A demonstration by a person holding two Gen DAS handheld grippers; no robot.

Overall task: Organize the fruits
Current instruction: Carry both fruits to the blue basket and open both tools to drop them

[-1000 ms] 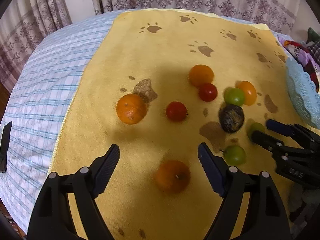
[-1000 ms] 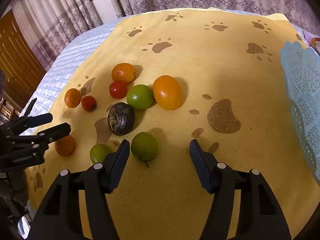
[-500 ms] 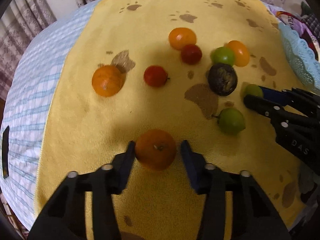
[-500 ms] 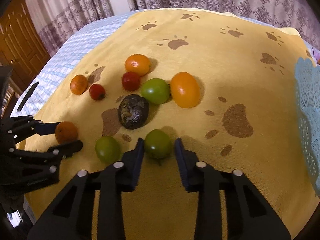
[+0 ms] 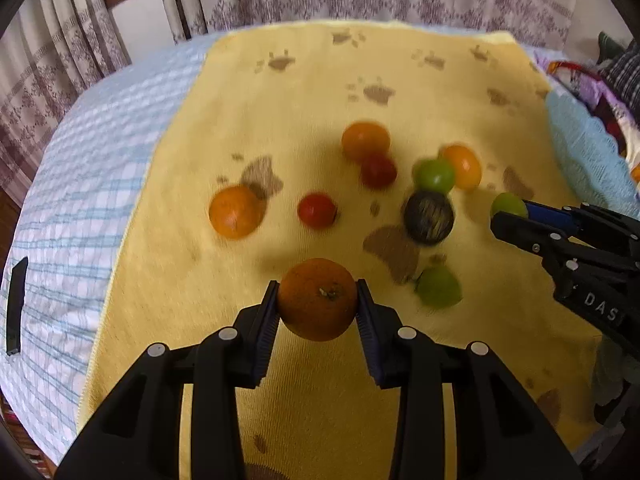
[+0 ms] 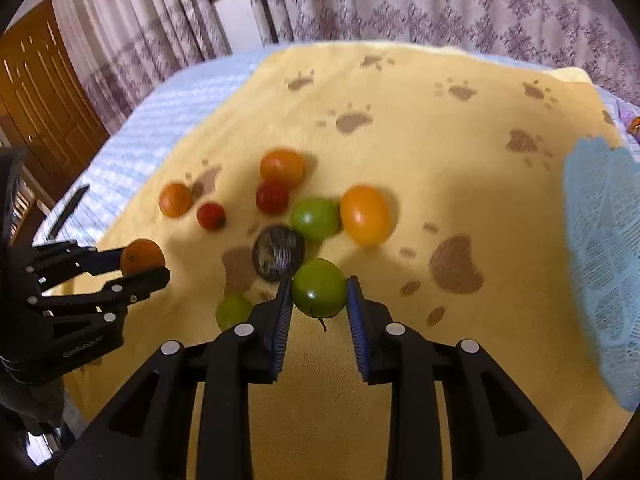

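Motion blur smears the loose fruit on the yellow towel [image 5: 280,112], while the left tool [image 5: 317,300], open earlier, now clamps an orange [image 5: 317,299] and the right tool [image 6: 319,290] a green fruit [image 6: 319,287].

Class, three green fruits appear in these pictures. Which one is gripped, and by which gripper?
The green fruit between the right gripper jaws. The other two lie free on the towel: one beside the oval orange fruit, one near the left gripper.
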